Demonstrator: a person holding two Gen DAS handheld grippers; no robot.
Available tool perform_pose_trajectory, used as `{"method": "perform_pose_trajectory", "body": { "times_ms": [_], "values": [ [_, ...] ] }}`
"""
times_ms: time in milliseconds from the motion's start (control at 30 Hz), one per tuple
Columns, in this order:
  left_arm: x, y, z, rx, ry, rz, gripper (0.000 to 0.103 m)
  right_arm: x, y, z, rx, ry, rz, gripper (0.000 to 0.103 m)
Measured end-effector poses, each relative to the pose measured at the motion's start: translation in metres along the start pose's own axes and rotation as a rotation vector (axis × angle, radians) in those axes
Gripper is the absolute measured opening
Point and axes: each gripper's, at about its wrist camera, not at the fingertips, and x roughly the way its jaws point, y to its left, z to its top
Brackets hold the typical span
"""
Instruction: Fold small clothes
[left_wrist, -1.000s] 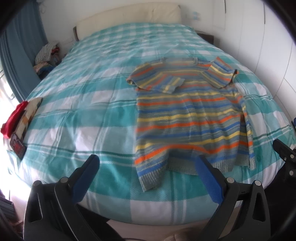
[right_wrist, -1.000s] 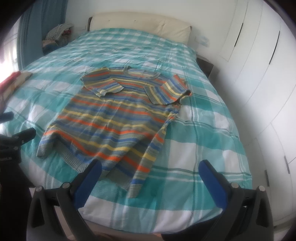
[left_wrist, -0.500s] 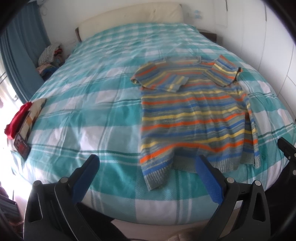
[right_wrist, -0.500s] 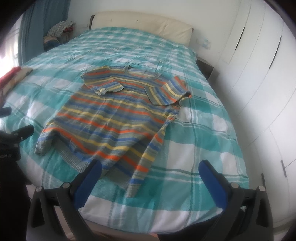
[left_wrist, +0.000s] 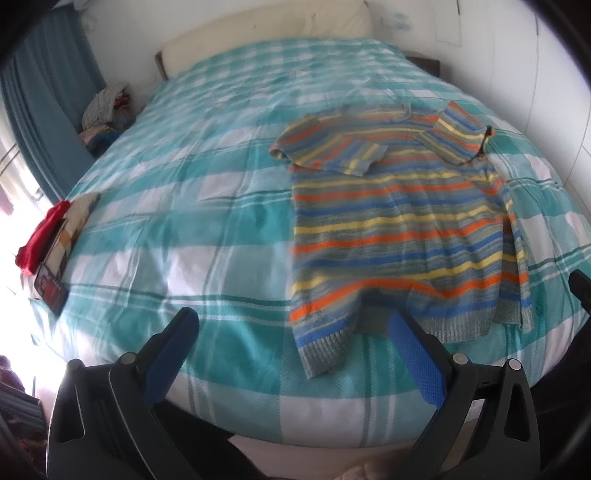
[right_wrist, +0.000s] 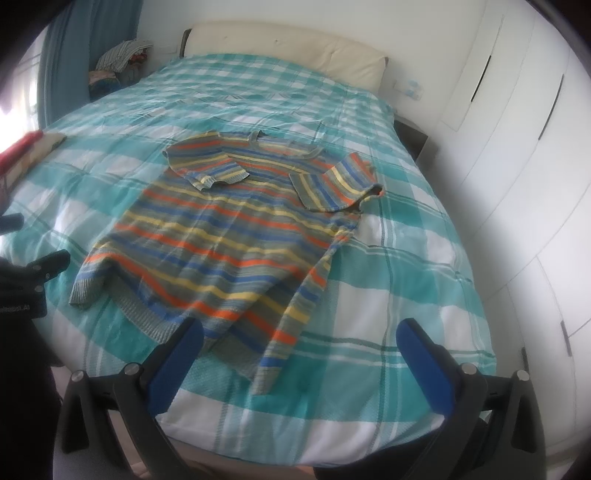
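Change since earlier frames: both views closer to the bed foot; striped sweater larger in frame, shifted toward right of left wrist view; lie of garment unchanged.

Striped sweater: knit, bands of orange, yellow, blue and grey; spread flat on bed, right of centre in left wrist view, centre in right wrist view. Both short sleeves folded inward over chest. Hem toward lower frame edge, one corner hanging forward near the bed's foot.

Bed: teal-and-white checked cover, cream headboard at top of frame.

Room: blue curtain at upper left; heap of clothes beside bed at upper left; red cloth on a patterned flat item at left edge of bed; white wardrobe doors along right side of right wrist view.

Left hand-held gripper: blue-padded fingers spread wide, nothing held, poised above foot of bed; right finger over sweater hem in picture, contact not discernible.

Right hand-held gripper: fingers spread wide, nothing held, above near edge of bed, hem corner between fingers in picture.
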Motion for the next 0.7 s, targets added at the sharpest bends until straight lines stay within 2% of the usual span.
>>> {"method": "perform_pose_trajectory", "body": {
  "times_ms": [600,700],
  "values": [
    [0.011,0.000,-0.004,0.004,0.023,0.025,0.103,0.012,0.008,-0.006,-0.006,0.030,0.039,0.103],
    [0.016,0.010,-0.010,0.029,0.040,0.016,0.103,0.017,0.000,-0.013,0.004,0.042,0.085,0.103]
  ]
}}
